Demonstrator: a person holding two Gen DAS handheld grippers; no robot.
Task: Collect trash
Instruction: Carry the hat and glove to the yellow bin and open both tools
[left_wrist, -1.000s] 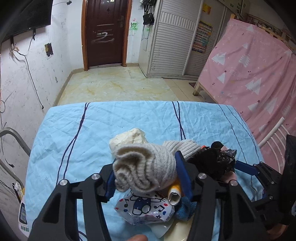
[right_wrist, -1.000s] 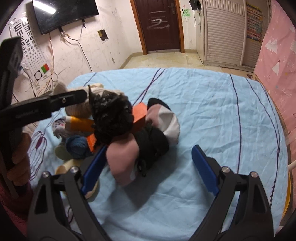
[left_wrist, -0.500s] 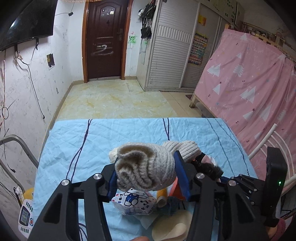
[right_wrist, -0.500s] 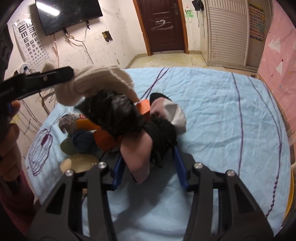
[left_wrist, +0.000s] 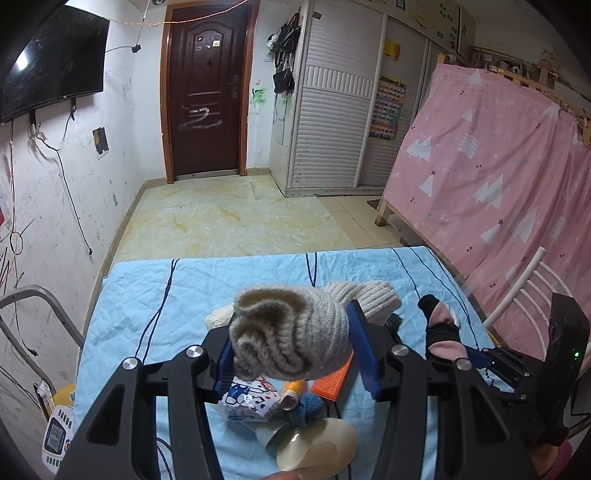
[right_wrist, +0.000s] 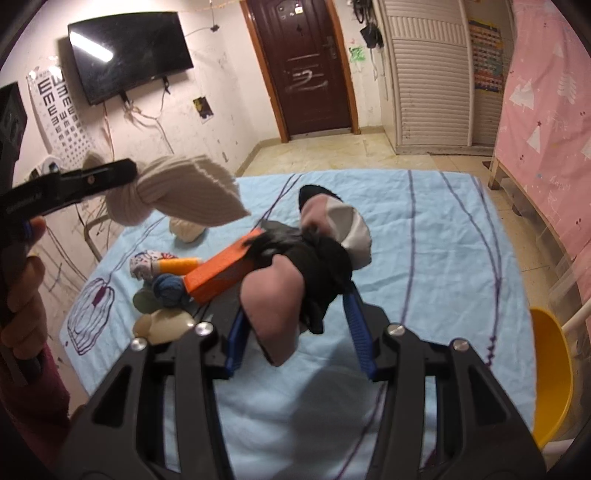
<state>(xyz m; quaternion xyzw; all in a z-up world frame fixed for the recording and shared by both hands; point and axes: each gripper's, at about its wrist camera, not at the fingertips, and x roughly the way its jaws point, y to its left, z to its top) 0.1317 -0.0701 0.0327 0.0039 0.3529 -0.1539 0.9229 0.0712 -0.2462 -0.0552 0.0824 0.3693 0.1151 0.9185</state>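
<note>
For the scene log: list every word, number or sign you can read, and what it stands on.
"2": white scrawl on the brown door.
"E" rows: eye chart on the wall.
Lettering on the left gripper arm: blurred.
Patterned wrapper, orange box, wardrobe poster: print too small.

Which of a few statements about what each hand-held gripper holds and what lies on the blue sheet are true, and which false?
1. The left hand-held gripper clamps a cream knitted woollen bundle. True.
2. The right hand-held gripper is empty. False: it grips a black, pink and grey cloth bundle.
3. An orange rectangular box lies on the light blue quilted sheet. True.
4. The dark brown wooden door stands open. False: it is closed.
</note>
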